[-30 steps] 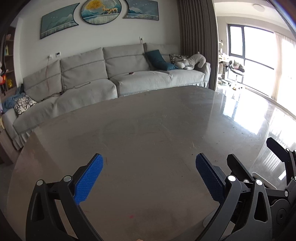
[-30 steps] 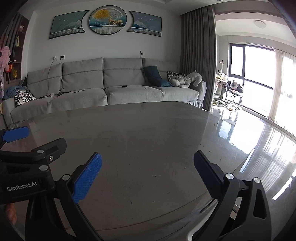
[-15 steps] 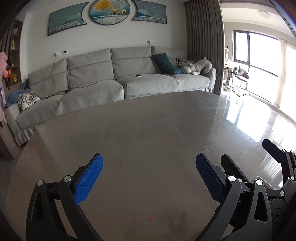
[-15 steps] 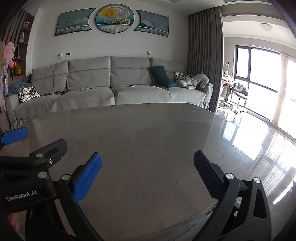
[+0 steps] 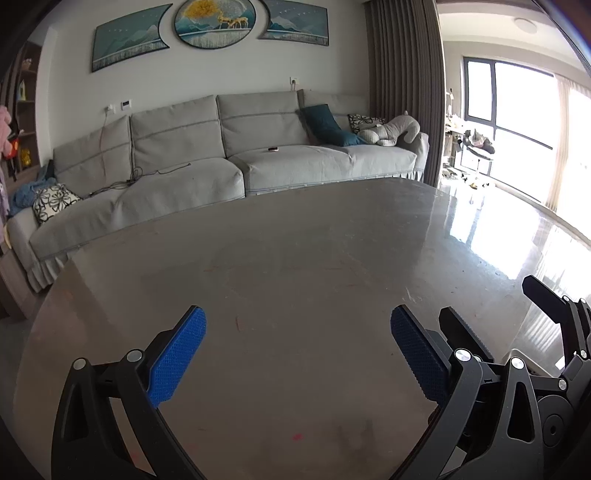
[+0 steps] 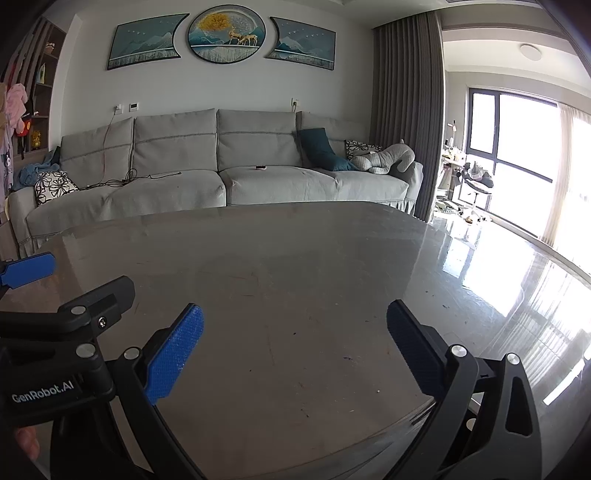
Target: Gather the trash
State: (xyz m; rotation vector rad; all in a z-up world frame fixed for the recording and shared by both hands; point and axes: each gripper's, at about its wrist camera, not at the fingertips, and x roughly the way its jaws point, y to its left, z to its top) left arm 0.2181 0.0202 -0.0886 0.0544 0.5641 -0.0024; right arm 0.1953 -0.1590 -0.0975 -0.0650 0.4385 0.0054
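Both grippers hang side by side over a grey, glossy table (image 5: 314, 258), pointed toward the sofa. The left gripper (image 5: 297, 345) has its 2 blue-padded fingers (image 5: 177, 354) spread wide with nothing between them; the right gripper (image 6: 295, 343) is spread just as wide and equally empty. In the left wrist view the right gripper shows at the lower right edge of the frame (image 5: 546, 332); in the right wrist view the left gripper sits at the lower left (image 6: 55, 325), so the 2 tools are close together.

As for the trash, I can see none to pick up. The tabletop carries only faint scuffs, a few tiny specks and a small pink mark low in the left wrist frame (image 5: 296, 436), too small to tell whether it is litter or a stain. No bin or bag shows in either view.

That leaves 2 readings: the trash lies somewhere outside these frames, or the table has been cleared of it. The pictures do not settle which. A grey sofa (image 6: 221, 173) with a teal cushion (image 6: 317, 146) fills the middle of both frames, with wall art (image 6: 225, 35) at the top and bright windows at the right.
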